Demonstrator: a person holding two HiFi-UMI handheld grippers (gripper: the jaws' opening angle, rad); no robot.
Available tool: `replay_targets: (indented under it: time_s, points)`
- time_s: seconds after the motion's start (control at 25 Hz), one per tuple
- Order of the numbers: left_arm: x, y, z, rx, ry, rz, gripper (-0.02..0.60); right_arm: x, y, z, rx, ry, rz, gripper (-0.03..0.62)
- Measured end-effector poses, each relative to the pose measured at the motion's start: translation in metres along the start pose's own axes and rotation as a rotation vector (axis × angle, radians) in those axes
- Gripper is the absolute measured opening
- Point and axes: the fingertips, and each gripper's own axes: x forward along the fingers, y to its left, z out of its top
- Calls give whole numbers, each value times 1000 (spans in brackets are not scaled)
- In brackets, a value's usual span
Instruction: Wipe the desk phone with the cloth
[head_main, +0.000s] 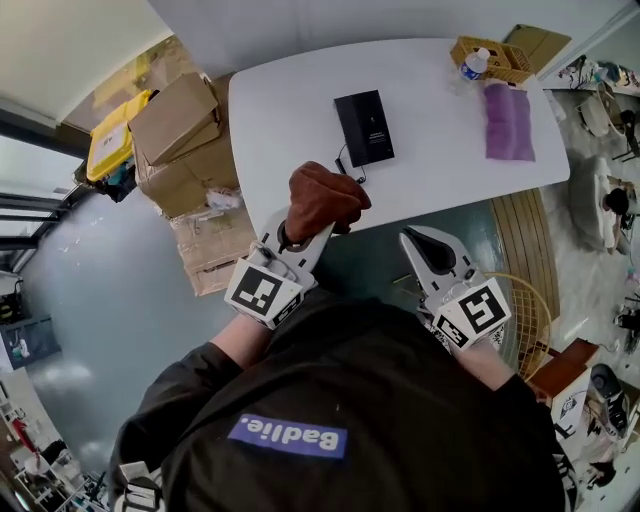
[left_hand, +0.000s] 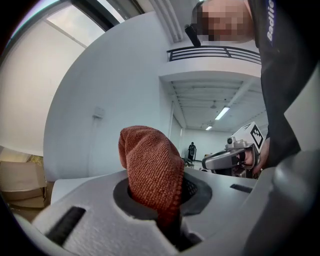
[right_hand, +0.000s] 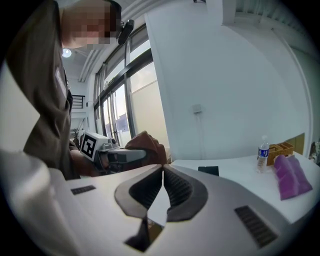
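The flat black desk phone (head_main: 365, 127) lies on the white table (head_main: 290, 120), its cord running to the near edge. My left gripper (head_main: 300, 240) is shut on a rust-brown cloth (head_main: 326, 198), held at the table's near edge just short of the phone. In the left gripper view the cloth (left_hand: 152, 170) bulges up out of the closed jaws. My right gripper (head_main: 428, 248) hangs below the table edge, shut with nothing in it; its view shows the tips touching (right_hand: 162, 172), with the phone (right_hand: 208, 170) far off.
A purple cloth (head_main: 508, 120), a wicker basket (head_main: 490, 58) and a water bottle (head_main: 474, 64) sit at the table's far right. Cardboard boxes (head_main: 180, 140) and a yellow box (head_main: 112, 135) stand left of the table. A wicker chair (head_main: 530, 310) is at the right.
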Motion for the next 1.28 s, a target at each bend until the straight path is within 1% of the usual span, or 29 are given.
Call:
replay_targets:
  time_s: [0.2, 0.36, 0.44, 0.52, 0.6, 0.72, 0.84, 1.08, 1.28]
  points:
    - [19, 28, -1, -2, 6, -25, 60, 24, -17, 12, -3, -9, -32, 32]
    - [37, 37, -6, -18, 27, -8, 60, 31, -38, 15, -5, -6, -18, 32]
    - [47, 41, -11, -20, 38, 13, 60, 35, -51, 13, 5, -2, 3, 32]
    - [59, 48, -17, -24, 54, 54, 60, 41, -65, 9, 16, 5, 37, 32]
    - [71, 59, -28, -36, 79, 112, 60, 47, -79, 4, 32, 17, 80, 32]
    - [94, 76, -50, -66, 120, 196, 60, 52, -104, -2, 40, 43, 148, 32]
    - [118, 95, -74, -82, 158, 262, 60, 58, -131, -10, 45, 73, 196, 32]
    - [161, 135, -109, -126, 178, 373, 60, 68, -174, -29, 65, 115, 250, 32]
    - [184, 165, -133, -162, 185, 445, 60, 77, -193, -42, 75, 134, 260, 32]
